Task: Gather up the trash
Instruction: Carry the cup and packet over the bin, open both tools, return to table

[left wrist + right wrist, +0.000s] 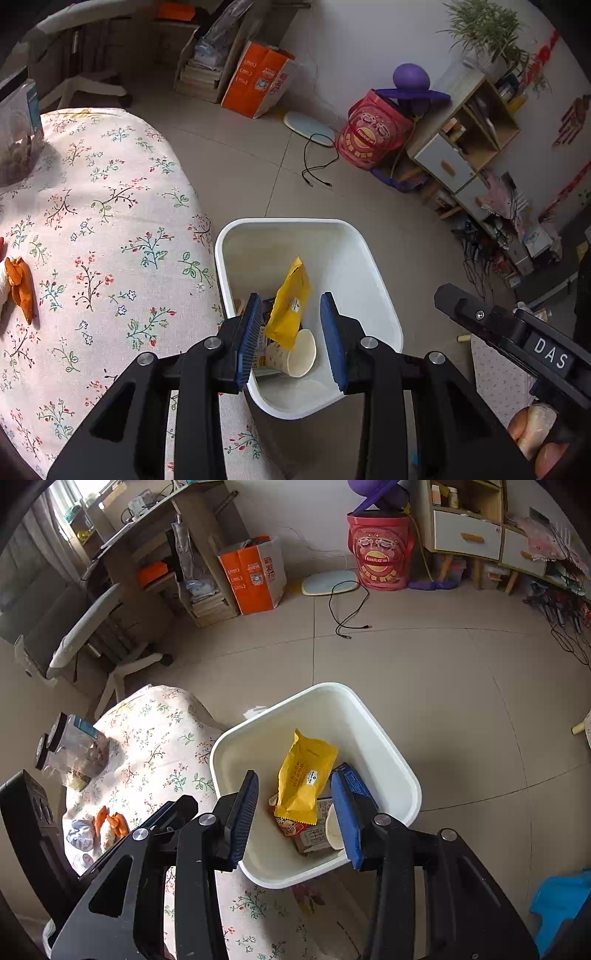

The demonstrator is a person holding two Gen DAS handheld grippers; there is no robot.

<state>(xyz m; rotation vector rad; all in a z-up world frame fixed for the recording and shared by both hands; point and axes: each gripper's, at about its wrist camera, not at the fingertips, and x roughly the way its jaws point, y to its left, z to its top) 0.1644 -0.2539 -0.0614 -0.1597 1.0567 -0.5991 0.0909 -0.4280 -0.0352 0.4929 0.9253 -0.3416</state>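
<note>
**Both grippers empty above the bin; scraps left on the bench**

The left gripper (291, 332) is held wide open with nothing between its blue pads, poised directly over the white bin (373, 266). The right gripper (295, 812) is likewise spread wide and empty, hovering over the same bin (388, 738). Neither is seen to touch the rim.

Inside the bin a yellow wrapper (290, 302) is propped upright, a paper cup (295, 352) lies on its side below it, and a small carton (314, 836) is wedged beside them. A drop appears to be done, so a return to the bench is judged to be the step in hand.

The bin stands on the floor, just beside the edge of the bench (110, 221), which is covered by a floral cloth. On the bench, well apart from the bin, orange peel (110, 821) and crumpled tissue (82, 836) are left to be collected; a clear jar (74, 753) stands farther back and is probably not trash.

For a clean pick, the nearer left gripper should be lifted clear of the rim before it is swung over. The pads should be kept wide until the scrap is straddled, then lowered close to the cloth. The soft pieces should be pinched without the cloth being gathered, since a snagged fold could drag the jar.
</note>
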